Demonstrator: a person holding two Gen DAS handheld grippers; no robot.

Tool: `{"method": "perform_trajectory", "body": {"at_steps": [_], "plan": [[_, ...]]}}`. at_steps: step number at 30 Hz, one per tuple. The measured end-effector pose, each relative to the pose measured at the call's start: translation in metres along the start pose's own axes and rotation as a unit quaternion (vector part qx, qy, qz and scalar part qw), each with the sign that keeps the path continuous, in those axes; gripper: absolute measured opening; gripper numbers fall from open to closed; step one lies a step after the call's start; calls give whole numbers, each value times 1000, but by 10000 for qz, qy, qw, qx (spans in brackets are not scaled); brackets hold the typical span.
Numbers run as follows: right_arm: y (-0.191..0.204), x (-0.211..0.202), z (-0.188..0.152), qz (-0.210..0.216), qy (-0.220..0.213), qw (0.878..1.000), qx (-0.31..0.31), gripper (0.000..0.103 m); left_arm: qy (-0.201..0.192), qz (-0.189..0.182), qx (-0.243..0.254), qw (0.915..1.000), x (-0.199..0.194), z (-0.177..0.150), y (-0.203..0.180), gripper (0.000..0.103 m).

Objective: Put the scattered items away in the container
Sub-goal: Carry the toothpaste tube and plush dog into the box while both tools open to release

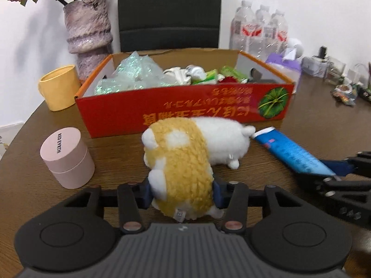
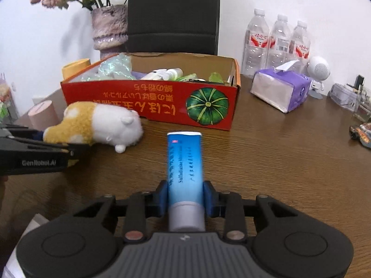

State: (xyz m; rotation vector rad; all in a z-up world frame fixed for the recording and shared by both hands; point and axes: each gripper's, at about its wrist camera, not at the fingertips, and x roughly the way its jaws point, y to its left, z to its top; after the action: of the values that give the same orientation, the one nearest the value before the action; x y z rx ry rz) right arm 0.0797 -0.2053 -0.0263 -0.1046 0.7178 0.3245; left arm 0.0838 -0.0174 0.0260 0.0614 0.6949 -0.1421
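Left tongs (image 1: 182, 192) clamp the rear of the plush hamster (image 1: 185, 159), blue pads pressed into its yellow fleece. Right tongs (image 2: 185, 197) grip the blue tube (image 2: 184, 162) near its white cap end, crimped end pointing at the red box (image 2: 148, 99). Both items sit low over the worktop (image 2: 278, 162), just in front of the box (already holding bubble wrap (image 1: 132, 71), small bottles, green packets). Pink canister (image 1: 67, 157) stands left of the hamster.

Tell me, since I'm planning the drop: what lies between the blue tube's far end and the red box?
Only bare wooden table separates the blue tube from the red box, as the right wrist view shows.
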Motion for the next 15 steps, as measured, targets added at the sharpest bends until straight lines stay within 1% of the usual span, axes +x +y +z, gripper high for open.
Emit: {"method": "perform_trajectory", "body": {"at_steps": [2, 5, 8, 11, 13, 15], "plan": [[5, -9, 2, 3, -77, 9999, -76, 30, -196, -176, 14, 9997, -14, 4, -1, 47], [5, -33, 13, 120, -421, 9990, -3, 30, -525, -147, 163, 9984, -33, 16, -2, 47], [2, -51, 31, 179, -722, 9972, 24, 30, -691, -221, 58, 9974, -38, 37, 8, 47], [-2, -61, 57, 263, -980, 9948, 11, 30, -802, -115, 21, 9967, -31, 73, 20, 47], [-5, -57, 81, 211, -1117, 9935, -5, 30, -882, -21, -27, 9961, -22, 101, 27, 47], [-8, -48, 106, 140, -1243, 9921, 12, 30, -882, 175, -61, 9959, -4, 128, 32, 47]]}}
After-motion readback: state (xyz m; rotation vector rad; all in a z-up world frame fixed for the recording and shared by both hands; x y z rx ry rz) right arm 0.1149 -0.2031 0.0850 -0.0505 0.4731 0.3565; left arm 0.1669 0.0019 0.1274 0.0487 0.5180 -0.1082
